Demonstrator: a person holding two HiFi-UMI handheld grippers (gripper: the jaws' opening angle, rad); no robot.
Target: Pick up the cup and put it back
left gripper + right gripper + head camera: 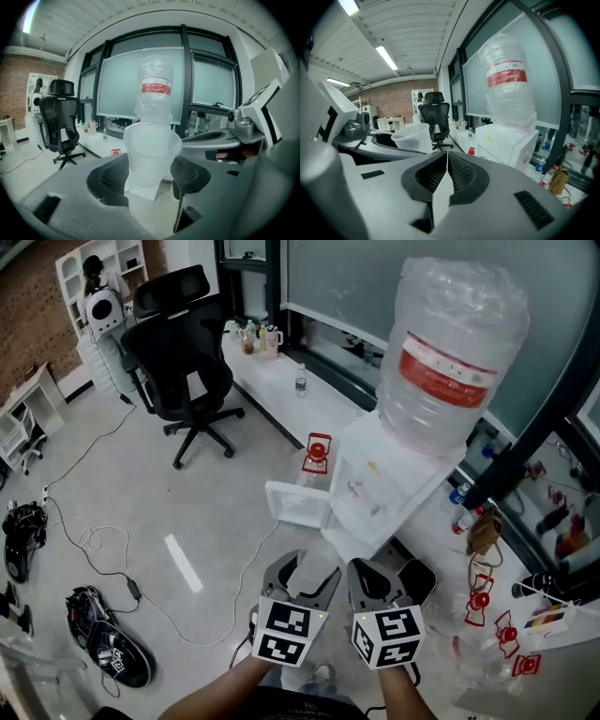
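My left gripper [302, 574] has its jaws spread wide and clamped on a translucent plastic cup [152, 152], with one ribbed pad against each side of its lower wall. The cup is upright, rim up, and is carried clear of the pale floor [141, 512]. In the head view it sits low in the middle, just in front of the white water dispenser [384, 488]. The dispenser carries a big inverted water bottle [450, 352] with a red label. I think the cup is empty, but its cloudy wall makes that hard to confirm. My right gripper [375, 579] is just beside the left one, to the right of the cup. Its jaws are pressed together with nothing between them, and its own view looks past their closed tips toward the dispenser. Something white sticks out of the dispenser's front toward me; I cannot tell whether it is a flap or a tray. A black office chair [183, 362] stands well apart on the far left, and a thin cable [94, 540] lies on the floor between it and me.
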